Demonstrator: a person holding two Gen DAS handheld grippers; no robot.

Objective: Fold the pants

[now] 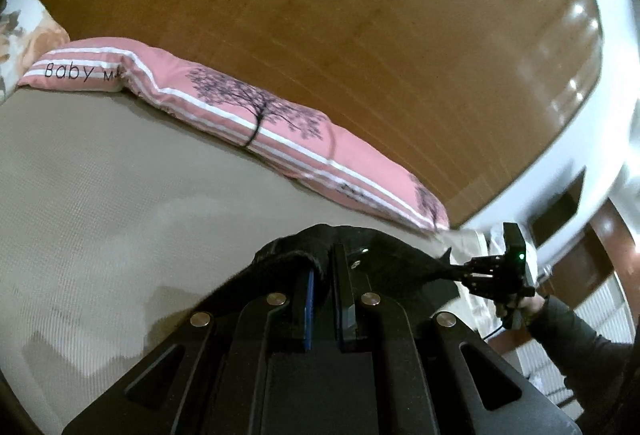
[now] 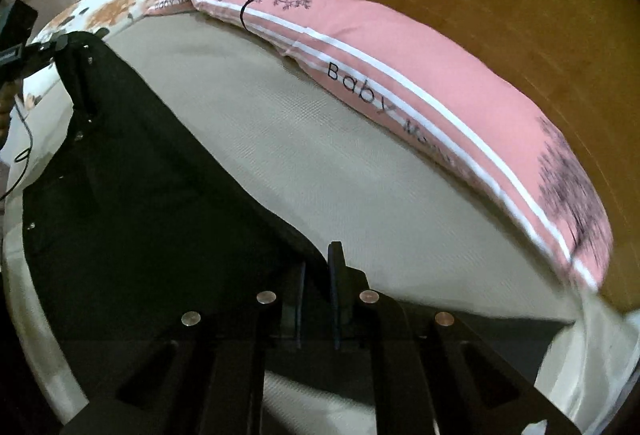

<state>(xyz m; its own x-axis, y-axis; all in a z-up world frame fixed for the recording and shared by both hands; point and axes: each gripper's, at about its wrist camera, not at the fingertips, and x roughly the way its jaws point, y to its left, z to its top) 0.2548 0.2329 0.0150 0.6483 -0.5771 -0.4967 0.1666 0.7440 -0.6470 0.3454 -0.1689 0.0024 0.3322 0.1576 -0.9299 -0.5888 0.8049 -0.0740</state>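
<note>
Black pants (image 2: pixel 132 175) hang stretched between my two grippers above a beige mattress (image 2: pixel 320 171). My left gripper (image 1: pixel 324 255) is shut on one corner of the pants (image 1: pixel 392 263), with cloth bunched between its fingers. My right gripper (image 2: pixel 318 259) is shut on the other corner of the pants edge. In the left wrist view the right gripper (image 1: pixel 464 271) shows at the right, pinching the cloth. In the right wrist view the left gripper (image 2: pixel 60 43) shows at the upper left, holding the far corner.
A pink pillow (image 1: pixel 256 115) with white stripes, tree prints and "Baby" lettering lies along the wooden headboard (image 1: pixel 340 15). A floral pillow (image 2: pixel 112 7) sits at the bed's corner. White bedding (image 2: pixel 592 347) lies at the right edge. A cable (image 2: pixel 24 155) hangs at the left.
</note>
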